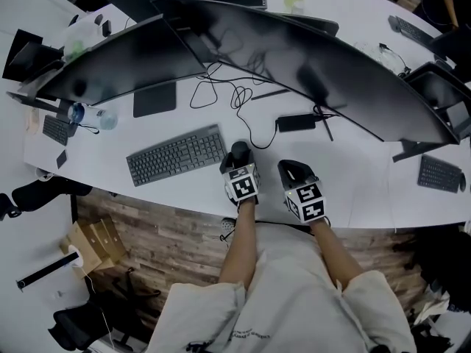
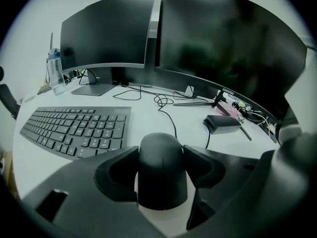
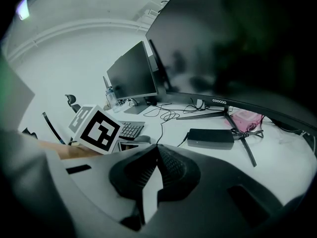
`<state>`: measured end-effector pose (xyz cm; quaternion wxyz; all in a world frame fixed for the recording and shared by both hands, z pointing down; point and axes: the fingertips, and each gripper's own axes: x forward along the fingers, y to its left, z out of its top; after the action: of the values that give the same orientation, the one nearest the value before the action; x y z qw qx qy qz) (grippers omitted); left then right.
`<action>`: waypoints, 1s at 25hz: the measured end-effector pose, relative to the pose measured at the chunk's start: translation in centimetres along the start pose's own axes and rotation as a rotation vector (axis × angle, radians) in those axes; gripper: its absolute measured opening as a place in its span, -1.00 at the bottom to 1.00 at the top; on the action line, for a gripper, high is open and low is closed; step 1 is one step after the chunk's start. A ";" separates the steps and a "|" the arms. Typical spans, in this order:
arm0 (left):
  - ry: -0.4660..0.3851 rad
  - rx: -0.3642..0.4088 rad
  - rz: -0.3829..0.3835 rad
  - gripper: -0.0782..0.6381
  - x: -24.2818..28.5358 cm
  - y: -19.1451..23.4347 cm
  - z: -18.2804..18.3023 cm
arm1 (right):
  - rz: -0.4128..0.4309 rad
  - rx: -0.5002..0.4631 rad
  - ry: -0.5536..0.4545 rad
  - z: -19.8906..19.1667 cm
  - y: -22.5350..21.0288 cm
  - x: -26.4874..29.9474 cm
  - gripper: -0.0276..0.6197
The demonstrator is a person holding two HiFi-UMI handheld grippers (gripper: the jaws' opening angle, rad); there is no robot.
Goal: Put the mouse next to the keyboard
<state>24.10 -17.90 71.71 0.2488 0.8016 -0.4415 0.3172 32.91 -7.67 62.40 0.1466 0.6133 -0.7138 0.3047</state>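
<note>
- Bottle (image 2: 55, 73) at far left, well clear of the work; count one.
- Keyboard (image 1: 176, 155) lies flat near the desk (image 1: 353, 175) front edge, in front of the left monitor (image 1: 110, 65). This is the target to sit beside. Count one here; at least two more keyboards sit out at the desk's ends, not involved.
- Left gripper (image 1: 239, 157): jaws narrow, closed on the mouse (image 2: 162, 177), one pad on each side of its body. It is gripped by the flanks, likely so it stays level and can be slid or set down.
- Mouse is just right of the keyboard's right end, low on the desk, cable running away to the far side. Cannot tell if it rests or hangs just above. Looks near its goal spot. Count one.
- Right gripper (image 3: 156, 170): jaws fully together, nothing between. Parked near the front edge, right of the left one, probably just kept out of the way.
- Power brick (image 1: 296, 122) further back; count one.
- Right monitor (image 1: 309, 57); big curved monitors, two. Grippers, two.
</note>
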 end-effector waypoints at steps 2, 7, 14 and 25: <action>0.007 0.002 -0.002 0.01 0.1 -0.1 -0.3 | -0.002 0.002 0.001 -0.1 0.0 0.0 -0.89; 0.015 0.010 -0.003 0.01 0.3 -0.1 -0.8 | -0.001 0.000 0.001 -0.3 0.2 0.0 -0.90; 0.031 -0.040 -0.074 0.03 0.5 -0.3 -1.3 | -0.015 -0.021 0.007 -0.6 0.8 -0.2 -0.89; -0.028 -0.009 -0.250 0.07 -4.4 2.1 -1.0 | -0.093 0.044 -0.023 -0.8 4.2 0.1 -0.89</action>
<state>20.25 -15.83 69.41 0.2840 0.8535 -0.3429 0.2705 28.73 -6.98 61.95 0.1391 0.6522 -0.6793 0.3061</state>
